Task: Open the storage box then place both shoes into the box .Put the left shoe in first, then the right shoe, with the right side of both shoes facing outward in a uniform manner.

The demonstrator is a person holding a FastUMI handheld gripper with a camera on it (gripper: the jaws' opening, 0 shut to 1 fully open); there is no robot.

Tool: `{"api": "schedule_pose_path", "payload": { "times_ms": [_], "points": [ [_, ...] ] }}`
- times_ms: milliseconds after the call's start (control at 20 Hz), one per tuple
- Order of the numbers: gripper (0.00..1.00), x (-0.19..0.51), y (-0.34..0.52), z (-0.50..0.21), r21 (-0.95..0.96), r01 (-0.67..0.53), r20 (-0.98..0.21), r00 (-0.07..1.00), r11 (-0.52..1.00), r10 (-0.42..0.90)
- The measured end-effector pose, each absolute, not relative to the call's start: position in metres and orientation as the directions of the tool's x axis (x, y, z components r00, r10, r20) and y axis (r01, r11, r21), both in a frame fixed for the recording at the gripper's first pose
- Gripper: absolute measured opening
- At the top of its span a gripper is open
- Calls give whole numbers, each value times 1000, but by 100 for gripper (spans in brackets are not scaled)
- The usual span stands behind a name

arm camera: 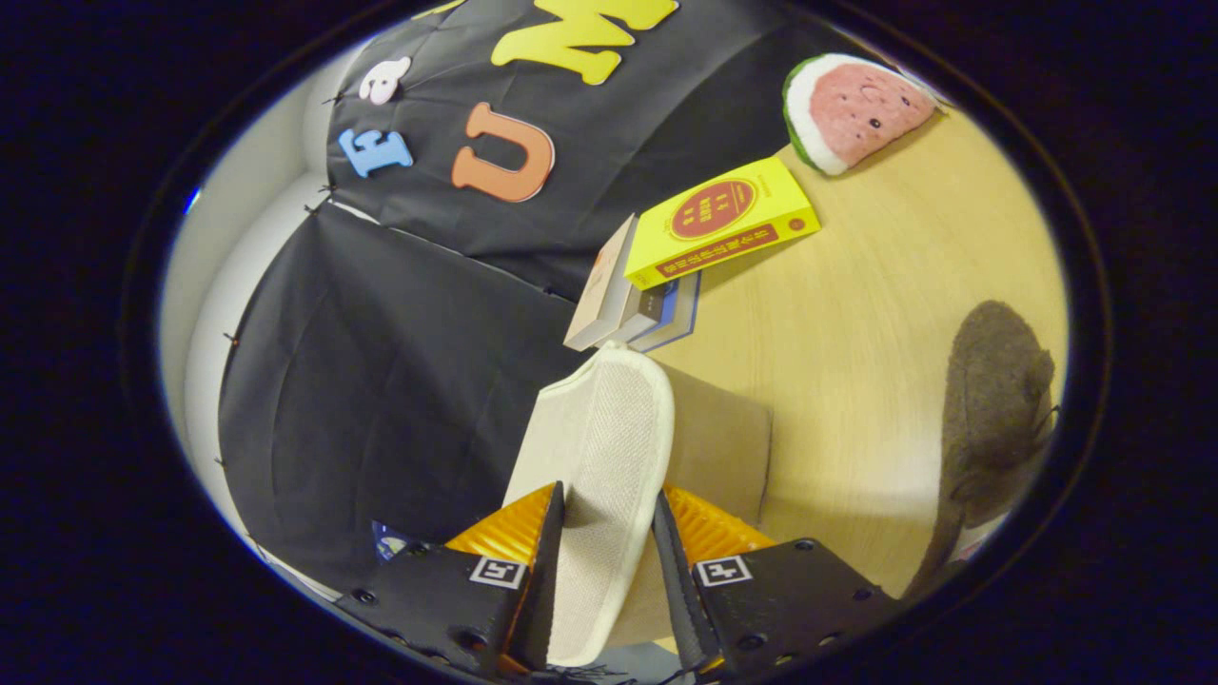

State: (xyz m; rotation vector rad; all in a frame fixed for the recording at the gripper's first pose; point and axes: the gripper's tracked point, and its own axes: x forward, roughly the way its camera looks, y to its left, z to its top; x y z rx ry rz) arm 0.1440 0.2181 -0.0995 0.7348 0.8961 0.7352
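Note:
My gripper (607, 504) is shut on a beige slipper (595, 447), with both fingers pressing on its sides. The slipper is lifted and tilted, its pale ribbed sole turned toward me and its toe reaching forward beyond the fingertips. A second shoe, a dark grey-brown felt slipper (994, 400), lies on the light wooden table (856, 333) off to the right of the fingers. The view is rolled steeply, so the table runs up the right side.
A stack of books topped by a yellow book (723, 224) lies on the table just beyond the held slipper's toe. A watermelon-slice plush (852, 109) sits farther along the table. The black booth cloth (400, 362) hangs to the left of the fingers.

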Motion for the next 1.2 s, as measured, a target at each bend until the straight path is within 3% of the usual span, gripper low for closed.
{"api": "schedule_pose_path", "payload": {
  "times_ms": [100, 200, 300, 400, 450, 800, 1200],
  "points": [
    [27, 145, 212, -92, 787, -238, -427, 456, 569, 781],
    [25, 139, 210, -88, 749, -276, -449, 457, 602, 768],
    [6, 140, 207, -77, 753, -226, -460, 491, 618, 740],
    [5, 135, 209, -74, 716, -220, -496, 508, 663, 704],
    [0, 133, 210, -66, 703, -222, -501, 519, 676, 692],
    [0, 113, 236, 8, 679, -251, -457, 591, 690, 665],
    [1, 104, 313, 79, 675, -344, -388, 588, 653, 710]
  ]
}}
